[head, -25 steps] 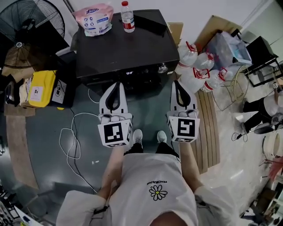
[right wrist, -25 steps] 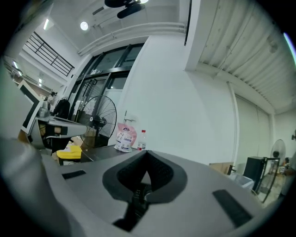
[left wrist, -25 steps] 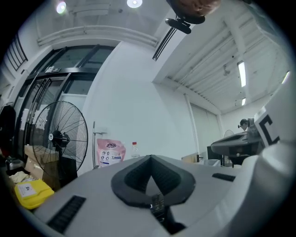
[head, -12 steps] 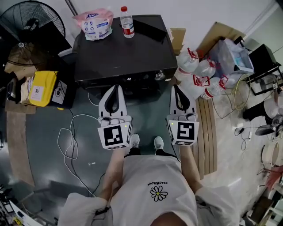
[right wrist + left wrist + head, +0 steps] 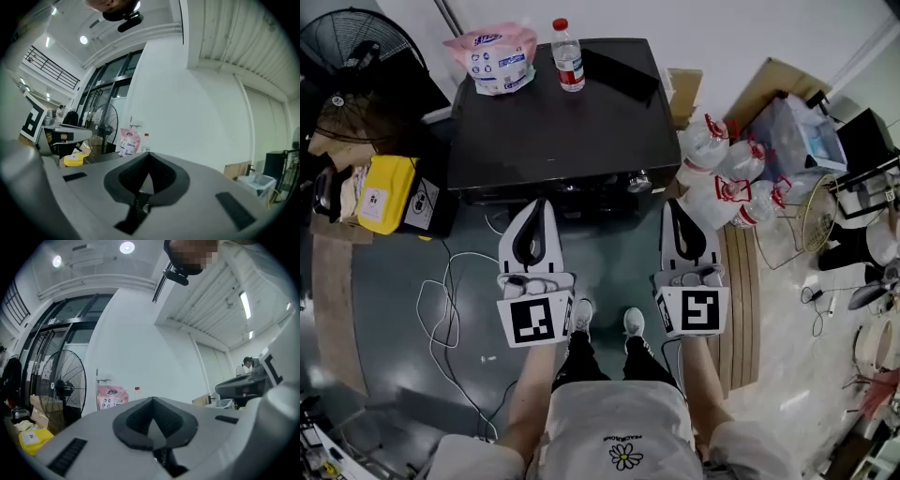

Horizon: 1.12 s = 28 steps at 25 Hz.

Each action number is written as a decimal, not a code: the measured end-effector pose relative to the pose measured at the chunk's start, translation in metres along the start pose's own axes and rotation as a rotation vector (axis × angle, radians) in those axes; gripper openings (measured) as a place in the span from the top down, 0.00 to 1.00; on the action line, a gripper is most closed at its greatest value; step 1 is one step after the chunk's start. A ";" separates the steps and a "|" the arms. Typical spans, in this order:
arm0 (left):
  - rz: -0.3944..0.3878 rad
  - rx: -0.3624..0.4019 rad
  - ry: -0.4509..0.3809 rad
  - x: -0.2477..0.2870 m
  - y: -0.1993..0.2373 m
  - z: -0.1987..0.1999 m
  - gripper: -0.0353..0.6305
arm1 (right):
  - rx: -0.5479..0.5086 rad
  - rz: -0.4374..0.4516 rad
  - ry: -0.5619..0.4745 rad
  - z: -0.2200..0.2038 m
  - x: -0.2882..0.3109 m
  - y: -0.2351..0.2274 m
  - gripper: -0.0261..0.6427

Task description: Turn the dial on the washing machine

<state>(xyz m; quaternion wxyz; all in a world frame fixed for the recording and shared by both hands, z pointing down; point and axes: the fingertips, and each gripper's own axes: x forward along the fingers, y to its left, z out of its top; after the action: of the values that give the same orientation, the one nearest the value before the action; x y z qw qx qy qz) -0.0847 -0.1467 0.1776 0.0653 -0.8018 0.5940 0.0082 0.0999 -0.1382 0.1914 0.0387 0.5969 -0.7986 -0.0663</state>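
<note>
Little changed in the last second: left gripper (image 5: 539,202) and right gripper (image 5: 676,202) still hover, jaws together and empty, with the small round silver dial (image 5: 639,180) on the black box-shaped washing machine (image 5: 553,122) ahead-left of the right gripper, untouched, so approach is still pending.
</note>
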 end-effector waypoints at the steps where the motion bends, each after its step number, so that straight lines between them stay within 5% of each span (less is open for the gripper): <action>1: 0.002 -0.001 0.001 0.004 -0.002 -0.007 0.95 | 0.002 0.002 -0.002 -0.006 0.005 -0.004 0.96; 11: 0.066 -0.028 0.012 0.016 -0.028 -0.116 0.95 | -0.036 0.084 -0.014 -0.098 0.029 -0.007 0.96; 16: 0.032 -0.049 0.092 0.021 -0.044 -0.173 0.95 | -0.085 0.077 0.009 -0.145 0.035 -0.003 0.96; 24: 0.016 -0.074 0.103 0.031 -0.056 -0.204 0.95 | -0.099 0.071 0.054 -0.189 0.049 0.012 0.96; 28: 0.005 -0.064 0.112 0.033 -0.061 -0.209 0.95 | -0.268 0.080 0.132 -0.209 0.057 0.010 0.96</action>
<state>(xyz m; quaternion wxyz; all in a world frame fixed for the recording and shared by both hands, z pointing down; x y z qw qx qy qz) -0.0306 -0.1847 0.3879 0.0062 -0.8011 0.5982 -0.0172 0.1033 -0.2024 0.3985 0.1730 0.5572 -0.8014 -0.1315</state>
